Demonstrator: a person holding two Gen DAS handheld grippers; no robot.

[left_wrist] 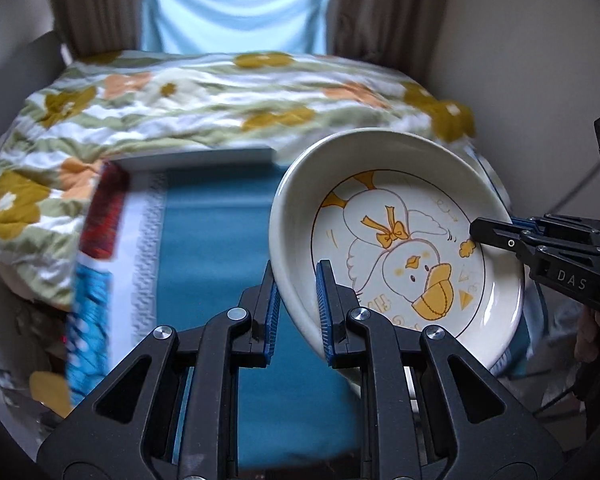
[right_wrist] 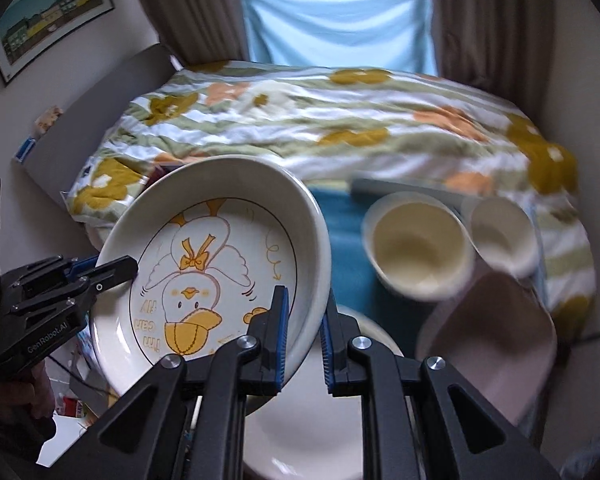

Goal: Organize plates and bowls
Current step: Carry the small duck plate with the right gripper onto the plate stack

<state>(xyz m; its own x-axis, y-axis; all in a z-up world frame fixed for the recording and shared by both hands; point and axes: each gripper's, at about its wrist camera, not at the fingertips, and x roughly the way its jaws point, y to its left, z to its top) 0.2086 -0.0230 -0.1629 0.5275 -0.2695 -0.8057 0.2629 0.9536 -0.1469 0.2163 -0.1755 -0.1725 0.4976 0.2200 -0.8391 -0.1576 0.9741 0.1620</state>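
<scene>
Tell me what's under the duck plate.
In the right wrist view, a plain white plate lies below the lifted duck plate, on the blue cloth. Its left part is covered by the duck plate and the right tool.

Glossy glazed ceramic plate (left_wrist: 396, 240), quilted cloth bedspread (left_wrist: 204, 108)

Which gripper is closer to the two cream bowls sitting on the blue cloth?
Right. The right gripper clamps the duck-printed white plate on the rim nearest the cream bowls. The left gripper clamps the plate's far rim.
</scene>
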